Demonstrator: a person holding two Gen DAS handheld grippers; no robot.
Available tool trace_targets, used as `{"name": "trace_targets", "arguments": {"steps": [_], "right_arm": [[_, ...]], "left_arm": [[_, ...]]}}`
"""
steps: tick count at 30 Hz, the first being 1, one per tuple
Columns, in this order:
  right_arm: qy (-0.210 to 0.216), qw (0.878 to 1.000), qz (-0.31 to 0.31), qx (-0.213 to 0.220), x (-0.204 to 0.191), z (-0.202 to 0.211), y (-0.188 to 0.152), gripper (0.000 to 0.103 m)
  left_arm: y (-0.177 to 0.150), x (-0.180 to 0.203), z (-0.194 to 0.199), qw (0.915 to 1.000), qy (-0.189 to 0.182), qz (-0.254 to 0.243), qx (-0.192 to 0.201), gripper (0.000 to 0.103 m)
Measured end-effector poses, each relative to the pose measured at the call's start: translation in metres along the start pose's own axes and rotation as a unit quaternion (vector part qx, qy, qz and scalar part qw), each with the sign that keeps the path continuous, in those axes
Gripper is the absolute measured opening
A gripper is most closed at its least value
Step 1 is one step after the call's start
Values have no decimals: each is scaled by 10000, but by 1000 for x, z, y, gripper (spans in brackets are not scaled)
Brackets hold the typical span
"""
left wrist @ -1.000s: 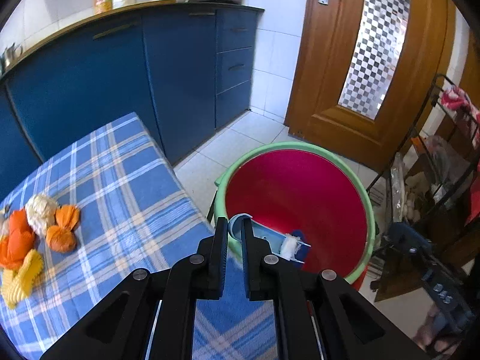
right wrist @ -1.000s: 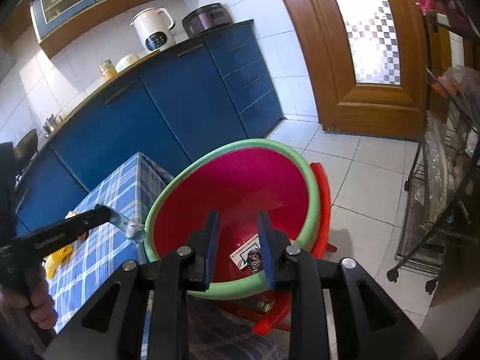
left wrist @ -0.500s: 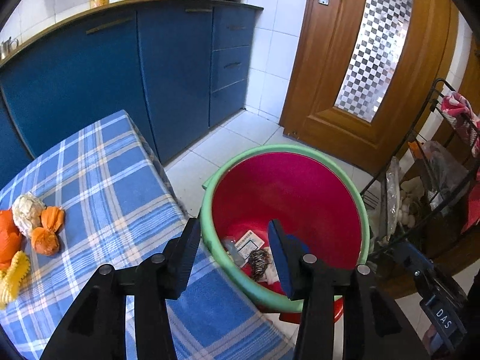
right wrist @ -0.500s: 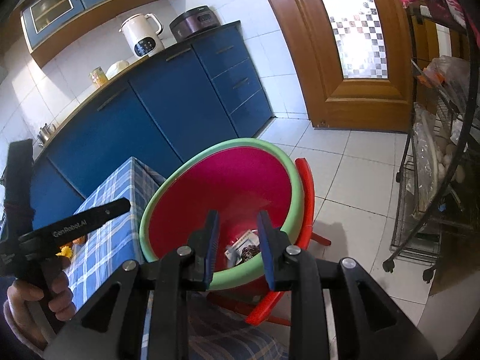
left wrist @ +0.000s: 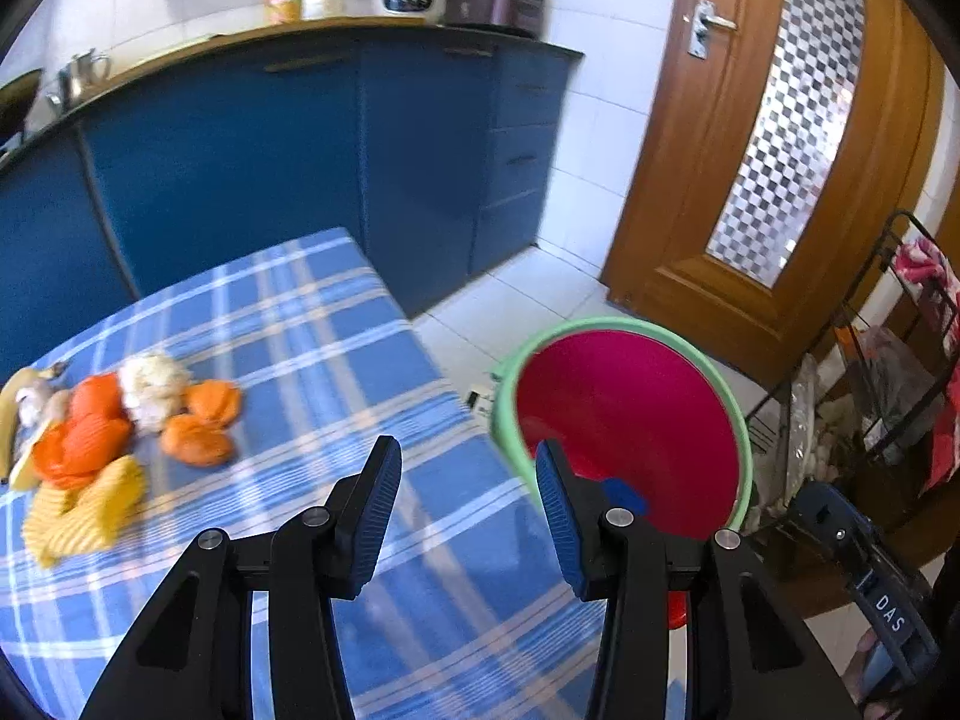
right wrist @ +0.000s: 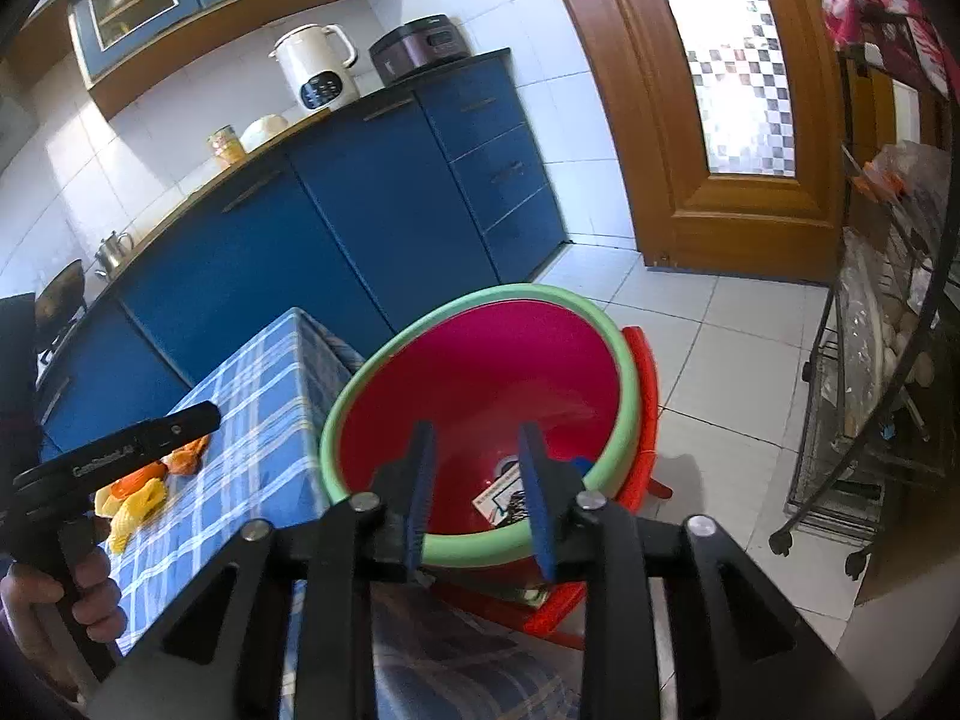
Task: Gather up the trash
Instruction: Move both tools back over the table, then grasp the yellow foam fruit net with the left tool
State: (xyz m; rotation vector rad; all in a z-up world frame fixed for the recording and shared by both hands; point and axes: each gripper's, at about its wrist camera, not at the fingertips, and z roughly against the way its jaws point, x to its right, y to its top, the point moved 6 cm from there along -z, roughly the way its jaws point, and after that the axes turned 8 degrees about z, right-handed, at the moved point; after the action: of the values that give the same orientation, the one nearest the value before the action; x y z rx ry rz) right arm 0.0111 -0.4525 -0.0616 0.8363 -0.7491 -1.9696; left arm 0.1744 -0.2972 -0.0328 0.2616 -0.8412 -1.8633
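Note:
A red bucket with a green rim [left wrist: 624, 414] [right wrist: 480, 378] stands beside the table's right edge, with scraps of trash [right wrist: 510, 495] at its bottom. On the blue checked tablecloth [left wrist: 300, 360] lies a pile of trash: orange peels [left wrist: 198, 420], a white crumpled wad [left wrist: 150, 381], a yellow corn-like piece [left wrist: 84, 510] and a banana peel [left wrist: 12, 414]. My left gripper [left wrist: 465, 468] is open and empty above the cloth, right of the pile. My right gripper [right wrist: 474, 450] is open and empty above the bucket's near rim.
Blue kitchen cabinets [left wrist: 270, 162] run behind the table, with a kettle [right wrist: 315, 69] and cooker on the counter. A wooden door [left wrist: 780, 150] is at the right. A wire rack [right wrist: 888, 330] with bags stands at the far right. A red stool [right wrist: 642, 396] is under the bucket.
My left gripper opened and dropped a blue-and-white piece into the bucket, then swung left and back over the table. My right gripper opened a little wider, staying over the bucket.

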Motion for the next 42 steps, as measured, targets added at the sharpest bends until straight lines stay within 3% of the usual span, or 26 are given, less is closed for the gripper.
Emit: {"name": "trace_targets", "arguments": {"steps": [7,20,32,42], "right_arm": [[278,9991,316,-97,-36,6,-1,46],[681,9948,710,-264,-96,5,-7,49],[726,9921,883,-508,-122,-7,-18,54],[702,9907,914,-717,-129,-24,-25,54]], "left_arm": [[-8,-40,27,9994,225,238,52,48],[-10,-134,65,9922,674,993,346,48],[-23,-221,42,9772,1086,1822,63,48],[-28,-236,17,9728,1025,2070,-167,48]]}}
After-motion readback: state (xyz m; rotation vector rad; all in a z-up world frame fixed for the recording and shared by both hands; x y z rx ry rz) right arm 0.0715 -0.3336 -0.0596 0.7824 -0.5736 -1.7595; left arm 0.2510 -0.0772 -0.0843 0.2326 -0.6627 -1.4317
